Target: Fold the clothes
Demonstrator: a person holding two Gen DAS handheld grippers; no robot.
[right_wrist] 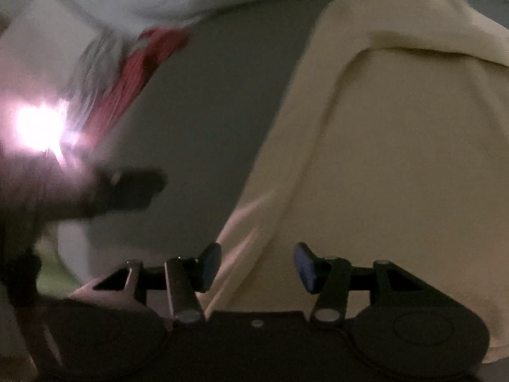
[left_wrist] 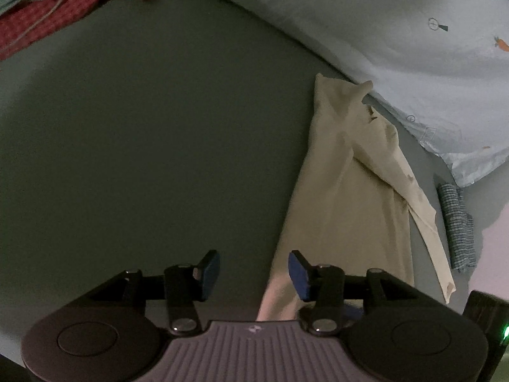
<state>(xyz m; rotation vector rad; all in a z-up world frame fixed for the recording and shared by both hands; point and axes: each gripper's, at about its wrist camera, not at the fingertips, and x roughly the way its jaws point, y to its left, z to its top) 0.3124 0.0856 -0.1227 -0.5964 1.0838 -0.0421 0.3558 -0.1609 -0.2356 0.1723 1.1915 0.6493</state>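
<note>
A cream garment (left_wrist: 350,191) lies folded lengthwise on the grey bed surface (left_wrist: 159,143), running from the near edge to the far right. My left gripper (left_wrist: 254,275) is open and empty, hovering over the garment's near left edge. In the right wrist view the same cream garment (right_wrist: 397,159) fills the right half. My right gripper (right_wrist: 257,265) is open and empty above its near left edge. The left gripper (right_wrist: 127,187) shows there as a dark blurred shape at the left.
A red patterned garment (left_wrist: 63,9) lies at the far left, also seen in the right wrist view (right_wrist: 143,70). A pale quilt with carrot prints (left_wrist: 397,31) lies along the far right. A folded blue-grey striped cloth (left_wrist: 458,226) sits right of the cream garment. A bright light (right_wrist: 38,124) glares at the left.
</note>
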